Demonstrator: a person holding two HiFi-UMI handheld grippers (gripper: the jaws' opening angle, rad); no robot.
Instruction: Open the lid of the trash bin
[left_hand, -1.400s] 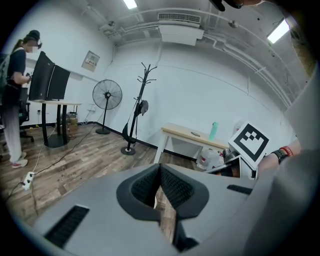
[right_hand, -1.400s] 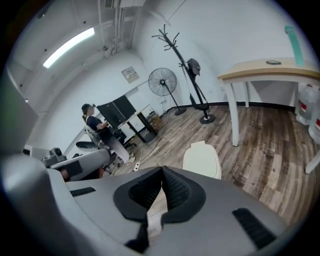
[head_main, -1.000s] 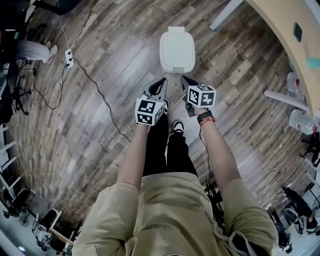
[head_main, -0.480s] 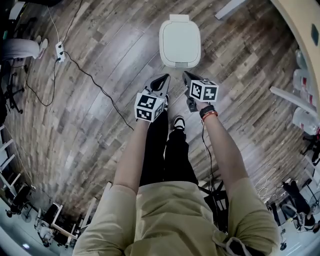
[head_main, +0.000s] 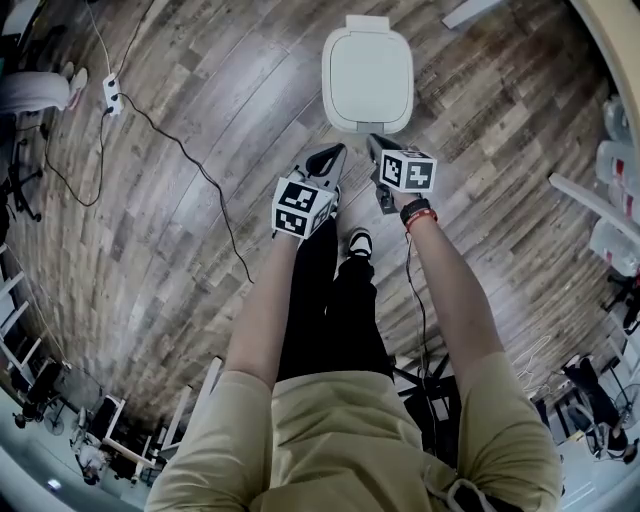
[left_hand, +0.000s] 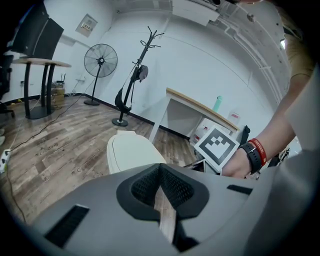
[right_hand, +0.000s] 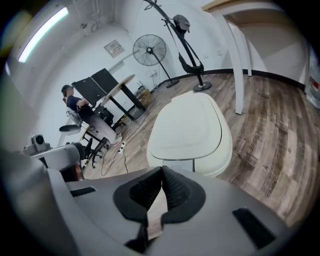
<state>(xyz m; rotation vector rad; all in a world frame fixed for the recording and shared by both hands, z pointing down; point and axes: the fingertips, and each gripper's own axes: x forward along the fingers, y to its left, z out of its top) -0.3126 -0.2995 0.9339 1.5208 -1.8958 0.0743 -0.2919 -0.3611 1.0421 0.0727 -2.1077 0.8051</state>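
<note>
White and shut, 1 trash bin (head_main: 365, 122) stands on the wooden floor (head_main: 180, 200) with its lid (head_main: 369, 62) lying flat, just ahead of the person's 2 grippers. The left gripper (head_main: 336, 153) and the right gripper (head_main: 373, 141) hover side by side near the bin's front edge. Each has its 2 jaws pressed together at the tips, with nothing between them. Beyond the bin are 1 standing fan (left_hand: 100, 60) and 1 coat stand (left_hand: 134, 75).
</note>
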